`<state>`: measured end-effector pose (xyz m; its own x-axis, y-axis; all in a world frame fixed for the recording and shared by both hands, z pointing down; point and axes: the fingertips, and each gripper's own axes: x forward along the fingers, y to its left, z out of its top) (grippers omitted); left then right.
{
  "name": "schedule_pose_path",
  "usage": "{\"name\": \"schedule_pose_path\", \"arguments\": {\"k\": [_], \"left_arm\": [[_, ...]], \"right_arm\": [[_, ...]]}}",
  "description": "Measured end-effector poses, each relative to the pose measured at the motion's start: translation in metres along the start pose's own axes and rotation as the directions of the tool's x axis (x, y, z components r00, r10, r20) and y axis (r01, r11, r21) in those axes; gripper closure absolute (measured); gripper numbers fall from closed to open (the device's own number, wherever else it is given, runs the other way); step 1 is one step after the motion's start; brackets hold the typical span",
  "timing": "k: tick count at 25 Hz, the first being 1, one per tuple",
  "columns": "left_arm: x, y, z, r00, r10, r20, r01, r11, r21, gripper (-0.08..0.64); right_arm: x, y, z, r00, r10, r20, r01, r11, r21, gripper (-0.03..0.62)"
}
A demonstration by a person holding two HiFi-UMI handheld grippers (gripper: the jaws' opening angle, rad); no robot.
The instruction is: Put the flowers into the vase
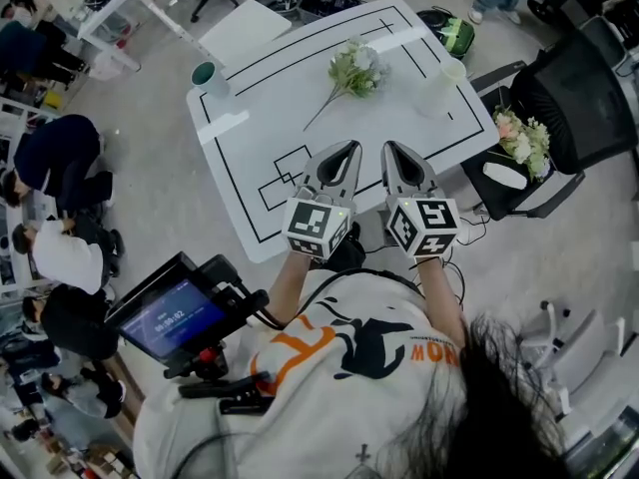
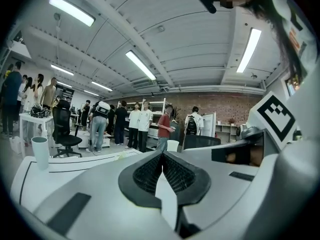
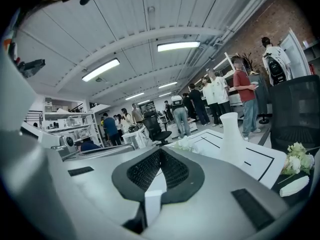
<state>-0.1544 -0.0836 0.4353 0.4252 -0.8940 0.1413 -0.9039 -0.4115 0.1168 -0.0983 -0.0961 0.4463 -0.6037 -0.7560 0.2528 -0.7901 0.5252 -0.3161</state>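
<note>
Nearest, the left gripper (image 1: pixel 350 148) and right gripper (image 1: pixel 390 149) hung over the desk's (image 1: pixel 262 143) near edge, jaws together, empty. The flowers (image 1: pixel 356 69) lay beyond, apart from the vase (image 1: pixel 442 86). A careless reach could probably crush blooms or topple that vase.

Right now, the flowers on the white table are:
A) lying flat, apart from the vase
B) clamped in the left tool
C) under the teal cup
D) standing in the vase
A: the flowers lie flat on the table, with a clear gap to the vase, which holds nothing.
</note>
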Motion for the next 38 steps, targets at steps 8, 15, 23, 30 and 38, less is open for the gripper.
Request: {"name": "schedule_pose_path", "arguments": {"k": [8,15,23,30,38], "left_arm": [[0.033,0.053,-0.014,0.999,-0.021,-0.043,0.020,1.000,-0.022,0.549],[0.055,0.084,-0.035,0.995,-0.044,-0.095,0.037,0.997,-0.071,0.549],[0.087,0.116,-0.073,0.979,-0.073,-0.192,0.068,0.997,-0.033,0.482],[0.127,0.143,-0.115,0.938,-0.110,-0.329,0.145,0.986,0.083,0.397],[0.160,0.162,-0.163,0.870,-0.119,-0.479,0.223,0.960,0.168,0.354]], "right_arm": [[0.055,-0.005,-0.006,0.998,-0.032,-0.052,0.033,0.999,0.018,0.580],[0.086,-0.017,-0.019,0.993,-0.052,-0.107,0.057,0.998,0.035,0.580],[0.105,-0.031,-0.048,0.980,-0.064,-0.189,0.077,0.995,0.059,0.580],[0.114,-0.039,-0.069,0.966,-0.065,-0.249,0.075,0.997,0.031,0.580],[0.119,-0.041,-0.093,0.951,-0.063,-0.304,0.084,0.995,0.059,0.580]]}}
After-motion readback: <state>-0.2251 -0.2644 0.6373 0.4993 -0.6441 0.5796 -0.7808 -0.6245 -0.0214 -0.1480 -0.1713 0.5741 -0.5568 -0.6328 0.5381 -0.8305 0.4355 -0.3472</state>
